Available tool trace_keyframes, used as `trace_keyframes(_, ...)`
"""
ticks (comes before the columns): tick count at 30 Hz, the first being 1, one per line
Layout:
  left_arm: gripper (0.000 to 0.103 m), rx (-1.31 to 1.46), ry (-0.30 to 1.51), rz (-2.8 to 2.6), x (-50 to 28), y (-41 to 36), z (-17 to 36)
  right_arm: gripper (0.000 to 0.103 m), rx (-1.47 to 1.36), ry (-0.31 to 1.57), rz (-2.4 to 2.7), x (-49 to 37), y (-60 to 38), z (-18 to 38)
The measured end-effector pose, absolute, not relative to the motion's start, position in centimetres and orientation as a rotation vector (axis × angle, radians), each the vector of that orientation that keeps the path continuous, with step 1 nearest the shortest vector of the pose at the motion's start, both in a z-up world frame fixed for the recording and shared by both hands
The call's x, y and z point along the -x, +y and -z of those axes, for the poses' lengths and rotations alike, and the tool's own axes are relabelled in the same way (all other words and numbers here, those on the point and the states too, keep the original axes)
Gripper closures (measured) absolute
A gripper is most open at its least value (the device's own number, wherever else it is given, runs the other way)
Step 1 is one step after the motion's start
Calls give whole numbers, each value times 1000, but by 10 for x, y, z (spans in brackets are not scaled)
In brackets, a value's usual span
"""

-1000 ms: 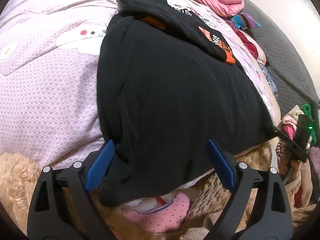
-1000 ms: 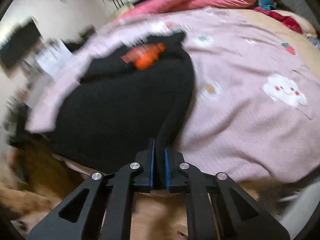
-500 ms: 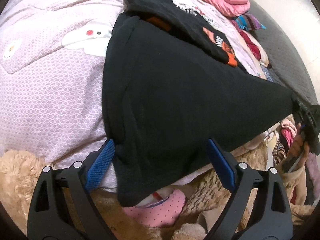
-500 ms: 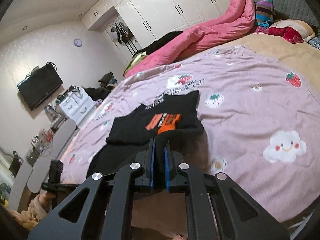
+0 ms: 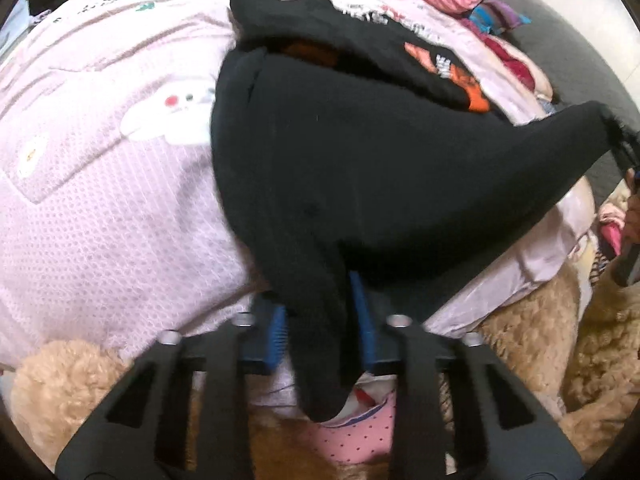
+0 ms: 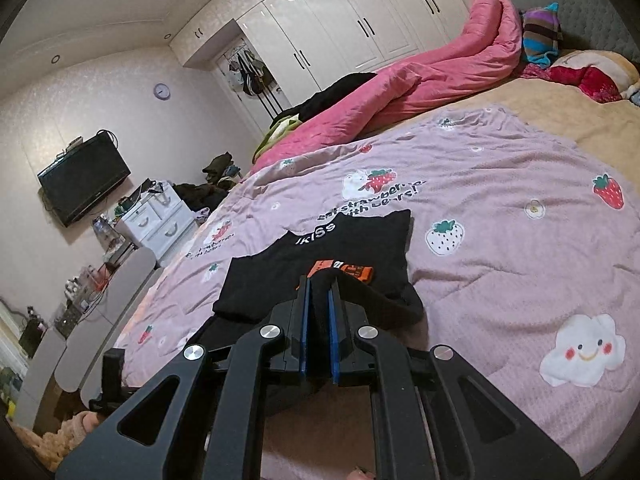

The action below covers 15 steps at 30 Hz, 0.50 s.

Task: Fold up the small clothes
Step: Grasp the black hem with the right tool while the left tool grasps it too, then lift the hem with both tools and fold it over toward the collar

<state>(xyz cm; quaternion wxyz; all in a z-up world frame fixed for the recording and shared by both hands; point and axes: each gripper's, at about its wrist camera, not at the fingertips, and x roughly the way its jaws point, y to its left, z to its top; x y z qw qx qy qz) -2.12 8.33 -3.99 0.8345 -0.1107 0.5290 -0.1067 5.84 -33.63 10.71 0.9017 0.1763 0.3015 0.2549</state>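
Soft black garment; left gripper just closed on its hem; right gripper clamped on another corner

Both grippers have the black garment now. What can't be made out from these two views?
- Left wrist view: motion blur softens the black garment; the left gripper pads are partly covered by the bunched cloth.
- Left wrist view: the right gripper is cut off by the frame edge.
- Right wrist view: the right gripper's own body hides the garment's lower part and the bed edge.
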Motion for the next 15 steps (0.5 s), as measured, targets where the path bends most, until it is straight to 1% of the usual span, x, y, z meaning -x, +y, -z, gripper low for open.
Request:
trace_keyframes(3, 97, 257, 1051, 245, 22, 89, 20, 96, -366, 618, -513, -60, -336, -106)
trace_keyframes(8, 97, 320, 903, 254, 15, 107, -21, 96, -391, 601, -475, -59, -345, -105)
trace_keyframes(15, 97, 368, 761, 259, 0, 118, -57, 96, -393, 585, -430, -59, -352, -108)
